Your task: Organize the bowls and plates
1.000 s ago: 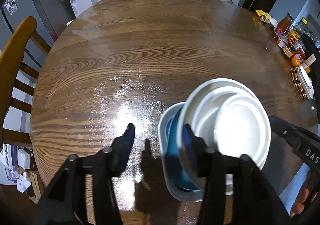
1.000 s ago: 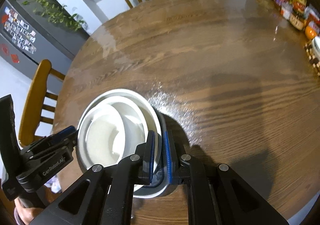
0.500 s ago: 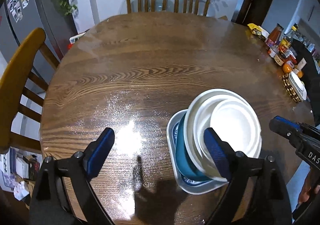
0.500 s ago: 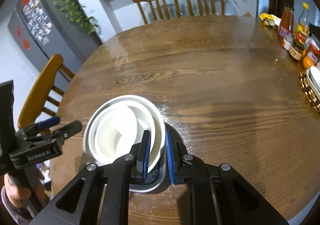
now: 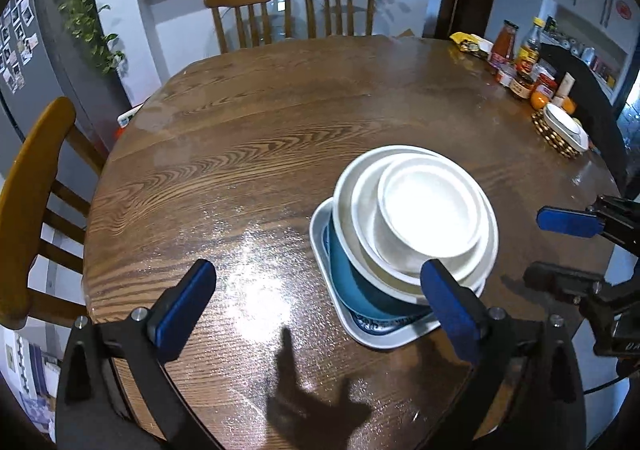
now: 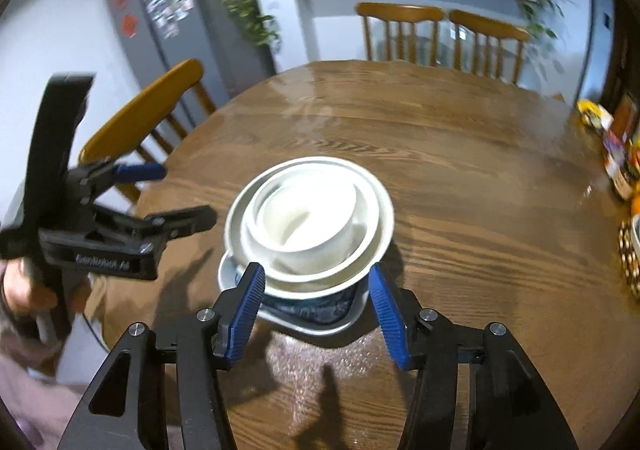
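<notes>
Since a second ago the right gripper (image 6: 318, 310) has been released from the rim of the stack; its jaws, then pinched on the edge of the dishes, are now spread wide with nothing between them; the left gripper (image 5: 316, 306), already parting half a second ago, is likewise seen wide open and empty; both views take in more of the room than before, so both tools are judged to have been drawn back and raised. The stack is left standing alone near the front edge of the tabletop (image 5: 240, 138): a small white bowl (image 5: 430, 210) is nested in two larger white dishes (image 5: 360, 206), these in a blue bowl (image 5: 344, 270), and all on a squarish white plate (image 5: 320, 234) at the bottom. The nesting is thereby judged complete, or nearly so.

The left gripper is held low, to the left of the stack and pointed across the tabletop; the right gripper is aimed straight at the stack from the near side, its jaws framing the plate without touching it; some blur in its view suggests motion.
</notes>
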Demonstrator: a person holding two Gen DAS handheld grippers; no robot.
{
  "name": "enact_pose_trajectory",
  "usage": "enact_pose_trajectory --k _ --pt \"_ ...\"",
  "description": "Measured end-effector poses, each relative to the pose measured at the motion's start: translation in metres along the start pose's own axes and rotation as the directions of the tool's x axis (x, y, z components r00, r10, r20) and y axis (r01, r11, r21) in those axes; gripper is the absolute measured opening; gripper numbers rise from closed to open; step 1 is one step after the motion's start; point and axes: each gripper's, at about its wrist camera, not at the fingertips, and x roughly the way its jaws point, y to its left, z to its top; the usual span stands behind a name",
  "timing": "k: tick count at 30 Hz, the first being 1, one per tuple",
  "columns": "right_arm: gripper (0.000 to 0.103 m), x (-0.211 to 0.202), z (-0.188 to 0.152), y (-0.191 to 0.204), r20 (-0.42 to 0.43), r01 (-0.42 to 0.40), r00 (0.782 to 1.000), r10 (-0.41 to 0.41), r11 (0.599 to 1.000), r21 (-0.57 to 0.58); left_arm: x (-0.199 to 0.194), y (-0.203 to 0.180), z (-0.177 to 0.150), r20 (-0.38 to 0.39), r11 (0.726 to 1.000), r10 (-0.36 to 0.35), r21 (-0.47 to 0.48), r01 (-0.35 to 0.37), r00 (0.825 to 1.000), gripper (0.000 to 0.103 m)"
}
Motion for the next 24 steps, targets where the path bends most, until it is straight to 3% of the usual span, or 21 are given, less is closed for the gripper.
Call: enact_pose_trajectory --k 6,10,24 --pt "0.055 -0.001 -0.013 0.015 -0.023 -0.030 0.999 0.028 0.994 -0.101 -0.004 -0.004 -0.013 0.004 0.997 -0.061 0.050 0.061 0.998 0.102" --pt "0.055 -0.006 -0.021 0.016 -0.026 -0.057 0.998 0.054 0.990 -0.129 -0.010 -0.002 -0.019 0.030 0.996 -0.053 0.077 0.050 0.998 0.102" --pt "0.055 -0.007 -0.030 0.009 -0.014 -0.079 0.997 0.078 0.991 -0.109 -0.019 -0.008 -0.025 0.060 0.989 -0.061 0.137 0.053 0.996 0.102"
